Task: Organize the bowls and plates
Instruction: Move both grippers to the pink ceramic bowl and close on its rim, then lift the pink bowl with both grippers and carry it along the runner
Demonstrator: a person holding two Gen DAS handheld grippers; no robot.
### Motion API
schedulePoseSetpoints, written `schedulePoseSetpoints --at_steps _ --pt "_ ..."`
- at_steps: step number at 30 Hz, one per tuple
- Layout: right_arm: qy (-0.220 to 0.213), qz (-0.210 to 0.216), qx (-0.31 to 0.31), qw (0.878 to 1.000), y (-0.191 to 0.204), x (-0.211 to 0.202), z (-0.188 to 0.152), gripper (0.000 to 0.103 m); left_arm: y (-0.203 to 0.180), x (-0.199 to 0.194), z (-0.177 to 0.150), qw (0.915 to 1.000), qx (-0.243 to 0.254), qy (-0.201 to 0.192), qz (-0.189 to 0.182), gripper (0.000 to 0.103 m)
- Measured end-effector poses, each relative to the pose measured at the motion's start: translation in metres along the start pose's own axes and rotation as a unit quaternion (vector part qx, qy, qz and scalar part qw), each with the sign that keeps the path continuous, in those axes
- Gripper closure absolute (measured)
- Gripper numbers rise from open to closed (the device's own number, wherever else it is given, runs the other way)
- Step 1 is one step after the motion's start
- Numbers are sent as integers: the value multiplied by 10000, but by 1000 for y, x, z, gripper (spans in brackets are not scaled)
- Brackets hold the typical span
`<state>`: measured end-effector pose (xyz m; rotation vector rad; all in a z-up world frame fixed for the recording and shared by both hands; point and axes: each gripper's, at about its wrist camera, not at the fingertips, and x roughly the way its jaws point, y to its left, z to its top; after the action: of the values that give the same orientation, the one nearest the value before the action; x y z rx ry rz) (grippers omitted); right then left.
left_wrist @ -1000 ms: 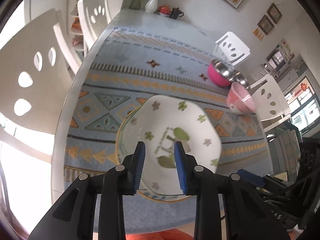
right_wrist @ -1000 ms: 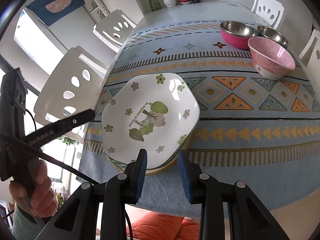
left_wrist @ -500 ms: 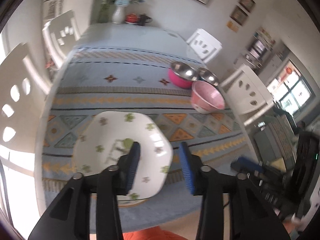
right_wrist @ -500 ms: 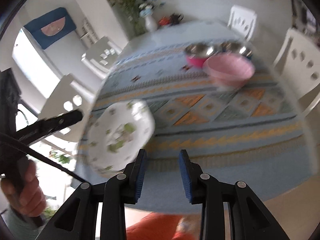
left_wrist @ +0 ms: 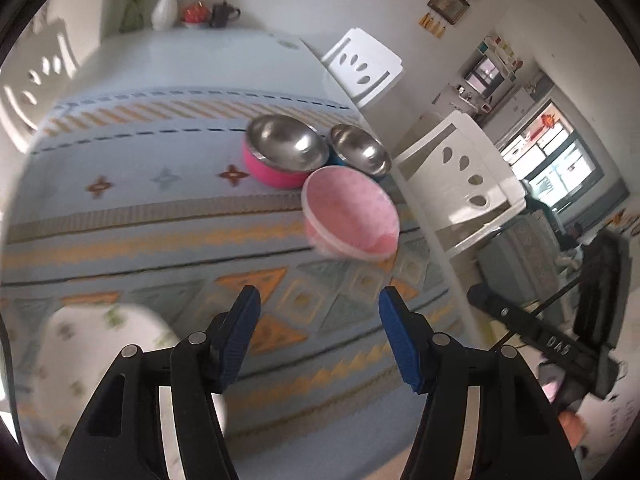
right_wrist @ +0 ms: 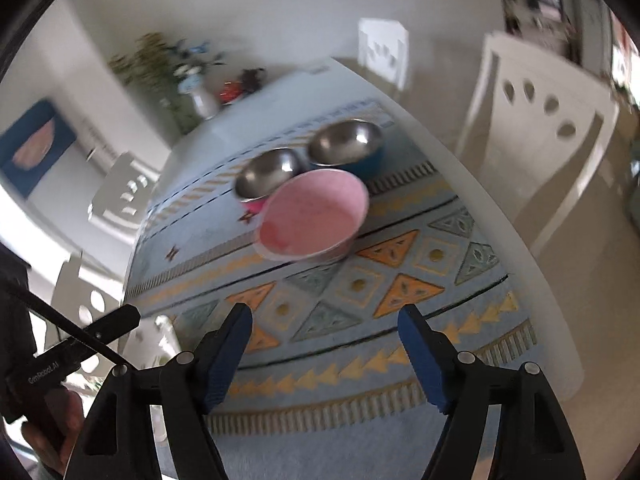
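Both pairs of jaws are opening and hold nothing: the left gripper (left_wrist: 316, 304) and the right gripper (right_wrist: 325, 322) each show blue pads spread wide over bare patterned cloth, with no dish between them.

Nearest, in the left wrist view, the white floral plate (left_wrist: 100, 360) lies at about 8 o'clock by the near table edge, partly hidden behind the left gripper's own finger. From the right wrist view only a blurred white sliver of it shows at 8 o'clock, beside the other gripper's black body and the hand (right_wrist: 52, 432) wrapped around its handle at the lower left corner.

Ahead of both grippers the tablecloth (left_wrist: 160, 240) is open, a broad free strip between the pads and the bowls. Its right edge curves away at 3 o'clock in the right wrist view, with a white chair (right_wrist: 552, 128) standing just beyond it (tight room on that side).

Further in, at about 12 o'clock, sits the pink bowl (left_wrist: 350, 218), upright on the cloth. Just behind it stand two steel-lined bowls side by side: the pink-walled steel bowl (left_wrist: 282, 152) and the blue-walled steel bowl (right_wrist: 346, 146). Whether the three bowls touch I cannot tell, as the frames are blurred.

Both grippers point steeply down at the cloth.

At the far end of the table stands a white vase (left_wrist: 165, 8) with flowers, and a small dark teapot (left_wrist: 224, 14) next to it.
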<state>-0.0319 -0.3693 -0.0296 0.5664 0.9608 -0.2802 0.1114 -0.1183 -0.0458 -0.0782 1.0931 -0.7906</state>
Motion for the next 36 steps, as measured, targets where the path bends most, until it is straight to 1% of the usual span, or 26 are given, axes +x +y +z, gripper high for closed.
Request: schedulePoseSetpoints --at_steps 2,3,5,7,9,13,15,17,18,19,20,21,22,23,24,25,26,27,29,31,34,36 --pt "27 -124 182 9998 -17 14 16 29 -2 28 18 9999 -89 35 -113 43" --pt "65 -162 252 9995 -23 21 23 29 -2 45 28 9998 -147 87 -58 43" --pt "249 -157 389 9988 -32 40 40 29 2 68 41 9993 -301 210 71 43" --pt "458 -63 369 9982 -36 59 55 29 8 92 52 9978 -502 374 195 44" --pt "665 -37 271 9974 -35 80 68 29 15 113 59 9961 -686 516 218 44" --pt "983 5 128 9951 -32 122 84 29 25 139 63 9931 -837 735 357 46" --pt "1102 -35 13 9939 -30 138 86 29 24 146 63 9926 -798 786 458 47" --pt "1167 -72 -96 9931 -30 151 88 29 20 151 63 9929 -711 835 471 48" --pt "1177 -47 -159 9929 -29 156 89 31 18 155 62 9927 -677 854 511 51" --pt "1190 -34 -213 9927 -28 161 90 34 15 159 61 9923 -650 893 565 56" --pt "1221 -28 -283 9921 -27 166 91 41 15 163 61 9920 -644 922 577 68" --pt "1263 -20 -365 9913 -26 170 92 49 14 166 59 9917 -652 954 571 75" --pt "1303 -14 -464 9904 -25 173 92 52 13 169 58 9912 -675 990 565 88" --pt "1321 -1 -555 9897 -25 175 91 58 12 172 56 9908 -697 1012 566 92" --pt "1335 30 -638 9890 -25 176 90 65 9 172 53 9910 -721 983 549 93" --pt "1365 96 -758 9877 -25 177 88 68 6 171 52 9912 -741 926 581 93" --pt "1375 152 -836 9868 -25 178 87 74 3 169 51 9913 -736 874 653 93" --pt "1385 266 -973 9852 -24 176 85 85 -1 167 49 9915 -722 814 713 93" --pt "1341 228 -1205 9833 -23 170 82 87 -11 157 43 9918 -725 649 826 93" --pt "1283 308 -1386 9815 -24 160 79 87 -16 148 37 9915 -796 561 859 93" --pt "1277 520 -1347 9812 -32 143 79 87 -25 135 26 9911 -946 481 805 93" --pt "1246 604 -1363 9809 -37 128 77 87 -36 124 18 9910 -957 372 853 93"
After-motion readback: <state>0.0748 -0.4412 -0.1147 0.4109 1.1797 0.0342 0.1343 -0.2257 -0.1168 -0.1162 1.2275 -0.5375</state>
